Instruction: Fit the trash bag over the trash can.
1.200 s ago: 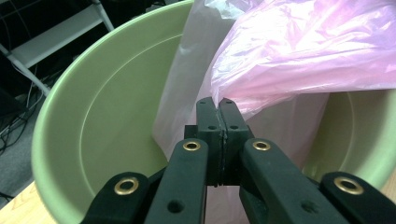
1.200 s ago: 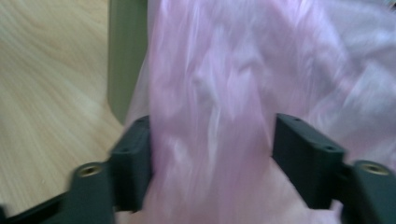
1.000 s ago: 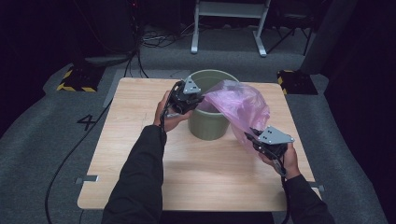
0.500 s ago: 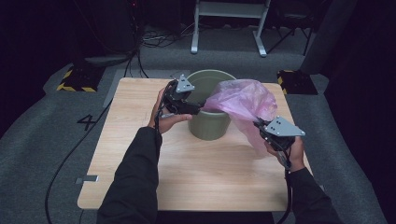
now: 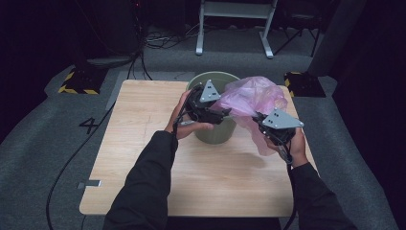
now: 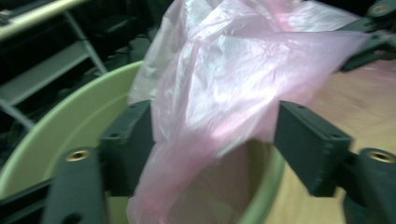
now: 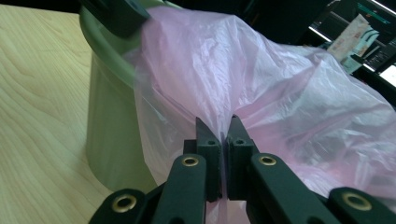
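From above, a pink plastic bag (image 5: 251,98) drapes over a green bin's (image 5: 215,132) right rim, between both grippers. The left gripper (image 6: 210,149), its jaws just parted and now closing slightly, straddles loose film above the bin mouth. The right gripper (image 7: 223,133) pinches the bag's edge tightly, outside the bin.

Numeral "4" on grey floor (image 5: 57,143) left of table (image 5: 143,120).

L gripper (image 5: 225,113) opened; bag (image 5: 251,98) raised.

Wooden table (image 5: 143,158), white metal frame (image 5: 234,14)
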`<state>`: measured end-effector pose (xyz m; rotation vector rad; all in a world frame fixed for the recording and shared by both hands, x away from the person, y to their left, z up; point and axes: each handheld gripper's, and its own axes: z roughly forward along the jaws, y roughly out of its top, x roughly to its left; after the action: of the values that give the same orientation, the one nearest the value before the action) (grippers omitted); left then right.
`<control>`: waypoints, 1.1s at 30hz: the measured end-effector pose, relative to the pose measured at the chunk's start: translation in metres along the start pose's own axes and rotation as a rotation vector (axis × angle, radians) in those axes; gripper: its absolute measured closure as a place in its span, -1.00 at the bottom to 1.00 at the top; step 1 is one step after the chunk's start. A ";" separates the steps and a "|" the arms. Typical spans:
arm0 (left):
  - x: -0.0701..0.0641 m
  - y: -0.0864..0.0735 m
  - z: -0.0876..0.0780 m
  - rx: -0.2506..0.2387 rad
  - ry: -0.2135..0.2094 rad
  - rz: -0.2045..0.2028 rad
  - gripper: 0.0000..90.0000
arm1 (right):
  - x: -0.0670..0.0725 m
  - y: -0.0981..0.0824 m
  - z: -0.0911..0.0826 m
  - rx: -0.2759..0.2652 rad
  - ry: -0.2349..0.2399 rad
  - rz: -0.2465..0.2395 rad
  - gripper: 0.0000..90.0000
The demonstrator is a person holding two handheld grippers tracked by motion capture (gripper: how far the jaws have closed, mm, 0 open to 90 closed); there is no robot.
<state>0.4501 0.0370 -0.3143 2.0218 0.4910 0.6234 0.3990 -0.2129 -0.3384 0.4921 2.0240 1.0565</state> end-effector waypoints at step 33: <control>0.041 -0.030 -0.005 0.052 0.120 -0.076 0.99 | 0.005 0.009 -0.003 -0.034 0.101 0.141 -0.41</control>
<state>0.4769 0.0777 -0.3288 2.0124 0.6583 0.6942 0.3933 -0.2063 -0.3327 0.5810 2.0801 1.2211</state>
